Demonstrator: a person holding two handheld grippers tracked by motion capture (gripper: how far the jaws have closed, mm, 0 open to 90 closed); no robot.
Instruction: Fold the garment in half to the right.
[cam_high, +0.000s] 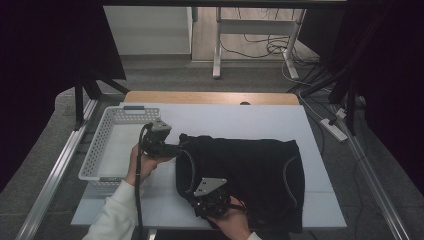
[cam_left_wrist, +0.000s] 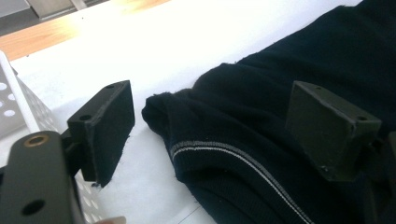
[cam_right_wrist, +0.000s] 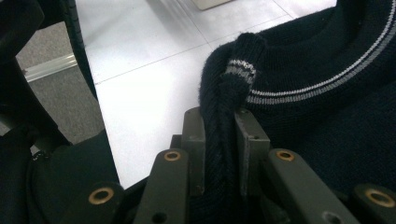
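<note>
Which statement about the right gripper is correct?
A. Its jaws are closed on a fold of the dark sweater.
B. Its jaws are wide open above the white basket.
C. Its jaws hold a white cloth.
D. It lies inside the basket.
A: in the right gripper view, the right gripper has its jaws pinched on a striped fold of the dark sweater.

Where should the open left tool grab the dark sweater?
Probably the dark knitted sweater is best taken at its ribbed edge with the thin grey stripe, coming in from the white basket side. That edge lies bunched and raised between the left tool's open jaws, so it pinches easily.
</note>
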